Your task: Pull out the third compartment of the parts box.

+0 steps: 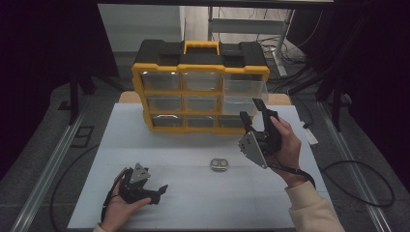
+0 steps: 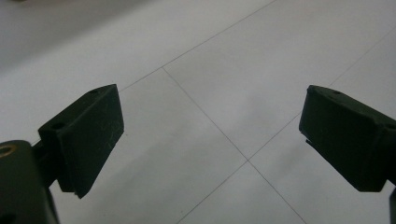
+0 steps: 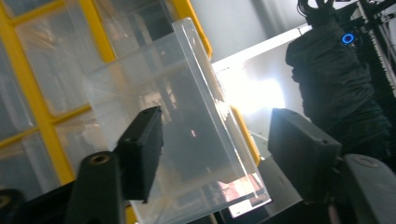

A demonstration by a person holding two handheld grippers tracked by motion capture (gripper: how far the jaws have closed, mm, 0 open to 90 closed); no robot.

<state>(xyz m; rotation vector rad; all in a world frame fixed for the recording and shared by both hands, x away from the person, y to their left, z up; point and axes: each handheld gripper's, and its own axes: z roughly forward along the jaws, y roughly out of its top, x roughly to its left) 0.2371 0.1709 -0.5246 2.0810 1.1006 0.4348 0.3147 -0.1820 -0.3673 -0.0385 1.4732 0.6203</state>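
Organizer (image 1: pixel 200 87) first: black and yellow, with clear drawers in three rows, it stands at the far middle of my white counter (image 1: pixel 145 145) and everything else I place against it. At its right-hand column, the middle drawer (image 1: pixel 240 103) is pulled out toward me, and in the right gripper view I see that clear drawer (image 3: pixel 187 112) jutting from the yellow frame, its front wall standing between my two black jaws. My right gripper (image 1: pixel 252 112) is raised at the organizer's front right, at that drawer; its jaws stand spread, the pads not pressing the plastic, so I judge that I have let go of the drawer front with the drawer open. My left gripper (image 1: pixel 162 191) rests low on the counter, well in front of the organizer and toward its left side, jaws wide apart with nothing but bare counter between them. A small metal thing (image 1: pixel 219 165) with two round lobes lies on the counter in front of the organizer, between my two grippers.

As I judge it, the opening step is finished. The next move calls for drawing my right gripper back clear of the drawer front, lowering to that small metal thing, pinching it across its narrow side, and carrying it over the open drawer.
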